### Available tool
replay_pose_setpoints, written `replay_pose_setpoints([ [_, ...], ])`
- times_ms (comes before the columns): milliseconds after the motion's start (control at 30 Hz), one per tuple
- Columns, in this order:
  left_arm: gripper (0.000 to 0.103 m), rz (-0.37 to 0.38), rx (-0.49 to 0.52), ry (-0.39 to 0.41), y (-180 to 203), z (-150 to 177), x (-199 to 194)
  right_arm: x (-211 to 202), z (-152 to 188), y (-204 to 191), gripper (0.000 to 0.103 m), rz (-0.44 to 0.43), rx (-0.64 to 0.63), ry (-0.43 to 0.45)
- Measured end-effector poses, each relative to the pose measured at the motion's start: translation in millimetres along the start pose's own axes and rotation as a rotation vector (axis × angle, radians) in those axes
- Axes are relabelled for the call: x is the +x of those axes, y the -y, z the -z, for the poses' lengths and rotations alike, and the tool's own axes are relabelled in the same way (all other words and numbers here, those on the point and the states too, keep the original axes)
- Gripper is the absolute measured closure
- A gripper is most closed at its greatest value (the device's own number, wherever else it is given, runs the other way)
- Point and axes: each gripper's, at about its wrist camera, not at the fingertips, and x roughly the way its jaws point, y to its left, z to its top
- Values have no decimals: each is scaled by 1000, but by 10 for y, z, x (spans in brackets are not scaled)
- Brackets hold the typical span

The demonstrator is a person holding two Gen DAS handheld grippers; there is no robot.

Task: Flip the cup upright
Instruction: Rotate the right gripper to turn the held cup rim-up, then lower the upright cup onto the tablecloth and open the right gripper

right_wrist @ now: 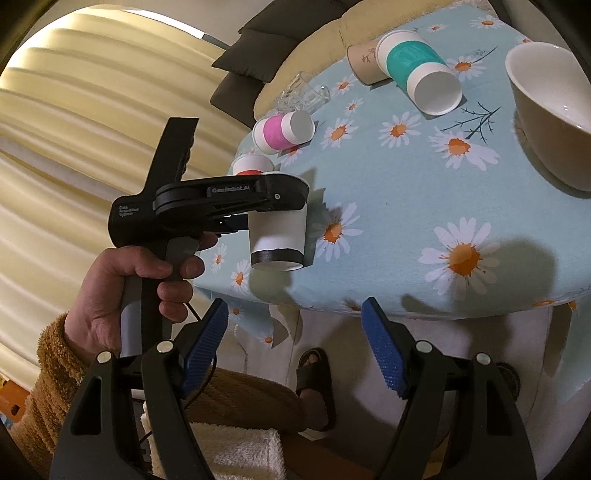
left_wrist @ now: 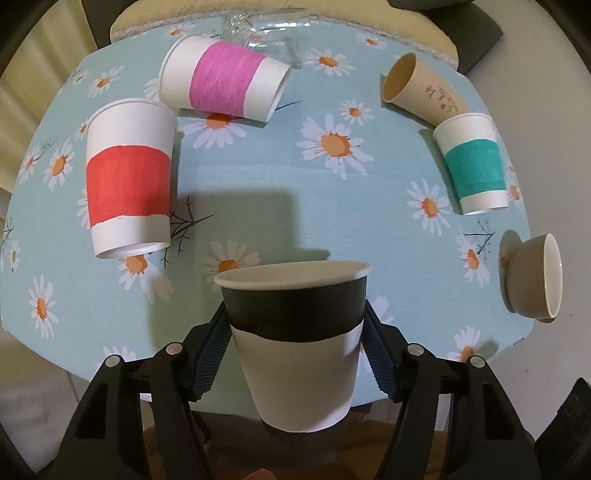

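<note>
My left gripper is shut on a black-banded white paper cup, held upright with its mouth up, just above the near edge of the daisy tablecloth. In the right wrist view the same cup hangs in the left gripper over the table's near-left edge. My right gripper is open and empty, below the table edge, away from the cups.
A red-banded cup, pink-banded cup, teal-banded cup and tan cup lie on their sides. A ceramic bowl lies tipped at the right edge. Glassware sits at the back.
</note>
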Motion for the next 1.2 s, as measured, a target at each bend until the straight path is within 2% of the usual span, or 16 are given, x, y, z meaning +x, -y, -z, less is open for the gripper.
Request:
replay_pose_setpoints([
  [267,38,42,18,83,22,165,-327,-55,6,-22,29,-2,-2,16],
  [367,38,68,37,166,40,233,-522,-82,-3,-73,29,-4,-16,28],
  [433,38,49,50,218,44,279,-632,-112,-10,-108,29,-7,-27,38],
  [533,38,70,49,290,-1,358,-758,-144,-38,-152,29,-9,-39,49],
  [667,38,73,100,484,-2,514,-901,-173,-79,-252,29,-9,-77,67],
  [867,38,140,125,731,-93,766,-879,-224,-112,-409,29,5,-166,114],
  [1000,38,93,172,908,-81,968,-774,-253,-103,-439,29,15,-210,150],
  [1133,38,54,201,1039,-61,1142,-613,-268,-87,-397,29,18,-219,166],
  [1200,38,28,199,1080,-55,1195,-503,-270,-84,-365,29,27,-214,169],
])
